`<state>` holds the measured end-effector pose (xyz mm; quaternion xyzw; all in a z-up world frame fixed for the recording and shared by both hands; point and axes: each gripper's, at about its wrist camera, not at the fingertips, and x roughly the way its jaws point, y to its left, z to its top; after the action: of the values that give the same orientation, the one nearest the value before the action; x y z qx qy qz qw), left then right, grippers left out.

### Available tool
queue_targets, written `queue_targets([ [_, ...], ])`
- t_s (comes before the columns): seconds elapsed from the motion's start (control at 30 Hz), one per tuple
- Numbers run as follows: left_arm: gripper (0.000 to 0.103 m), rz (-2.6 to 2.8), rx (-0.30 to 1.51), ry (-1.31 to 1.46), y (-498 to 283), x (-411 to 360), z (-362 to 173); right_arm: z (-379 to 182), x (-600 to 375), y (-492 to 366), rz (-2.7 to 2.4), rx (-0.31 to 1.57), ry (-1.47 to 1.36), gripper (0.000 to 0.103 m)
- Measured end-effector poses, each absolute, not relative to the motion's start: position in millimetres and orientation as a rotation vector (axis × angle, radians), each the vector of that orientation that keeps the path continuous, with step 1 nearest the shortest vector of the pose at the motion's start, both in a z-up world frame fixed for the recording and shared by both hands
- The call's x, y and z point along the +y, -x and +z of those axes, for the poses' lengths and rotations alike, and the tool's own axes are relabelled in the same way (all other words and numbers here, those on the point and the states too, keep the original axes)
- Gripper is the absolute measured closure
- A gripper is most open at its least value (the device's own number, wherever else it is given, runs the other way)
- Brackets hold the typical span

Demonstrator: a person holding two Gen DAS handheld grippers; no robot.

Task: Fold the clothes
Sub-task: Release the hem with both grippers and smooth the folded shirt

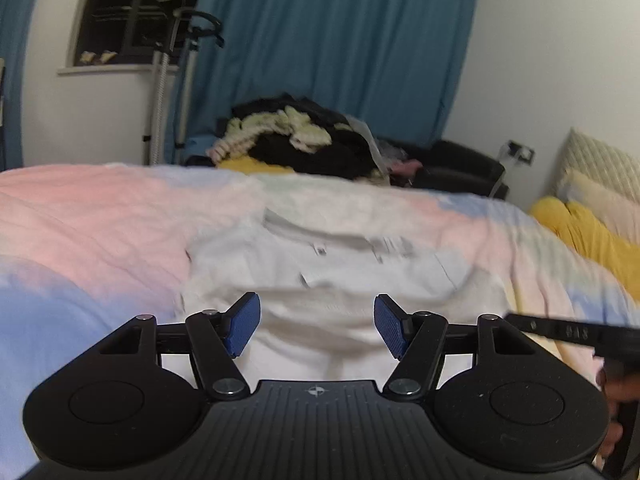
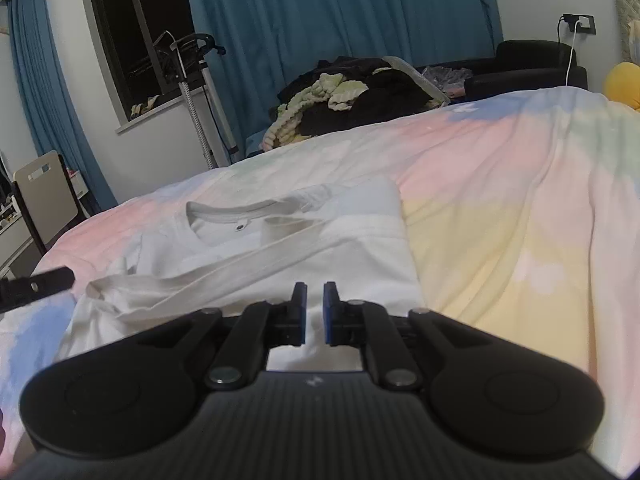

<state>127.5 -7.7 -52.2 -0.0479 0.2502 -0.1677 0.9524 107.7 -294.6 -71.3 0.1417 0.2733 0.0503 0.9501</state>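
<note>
- Left claw (image 1: 317, 326) spread wide above a white shirt (image 2: 280, 256) on the pastel bed (image 2: 500, 200).
- Right claw (image 2: 315, 312) nearly pressed together, a narrow gap between its pads, pinching nothing.

A shirt (image 2: 248, 256) lies on the bed (image 2: 500, 208), with a heap of clothes (image 2: 352, 100) behind it before the curtain (image 2: 340, 12).

Both cameras sit low over the bed (image 1: 100, 216), close above the white shirt (image 2: 360, 264), facing the blue curtain (image 1: 340, 60) at twelve o'clock; both share the clothes pile (image 2: 352, 100), and the window (image 2: 136, 32) at ten o'clock
</note>
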Motion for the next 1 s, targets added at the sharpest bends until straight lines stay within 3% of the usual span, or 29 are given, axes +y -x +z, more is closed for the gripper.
queue_targets([
  [0.17, 0.035, -0.332, 0.651, 0.042, -131, -21, -82, -75, -288, -104, 0.109, 0.569, -0.264, 0.092],
  [0.33, 0.035, -0.283, 0.681, 0.046, -162, -26, -99, -83, -278, -102, 0.117, 0.599, -0.226, 0.092],
  [0.63, 0.03, -0.237, 0.612, 0.113, -200, -20, -98, -84, -279, -97, 0.118, 0.576, -0.219, 0.089],
  [1.0, 0.019, -0.244, 0.539, 0.13, -143, -15, -67, -77, -285, -90, 0.126, 0.529, -0.244, 0.089],
])
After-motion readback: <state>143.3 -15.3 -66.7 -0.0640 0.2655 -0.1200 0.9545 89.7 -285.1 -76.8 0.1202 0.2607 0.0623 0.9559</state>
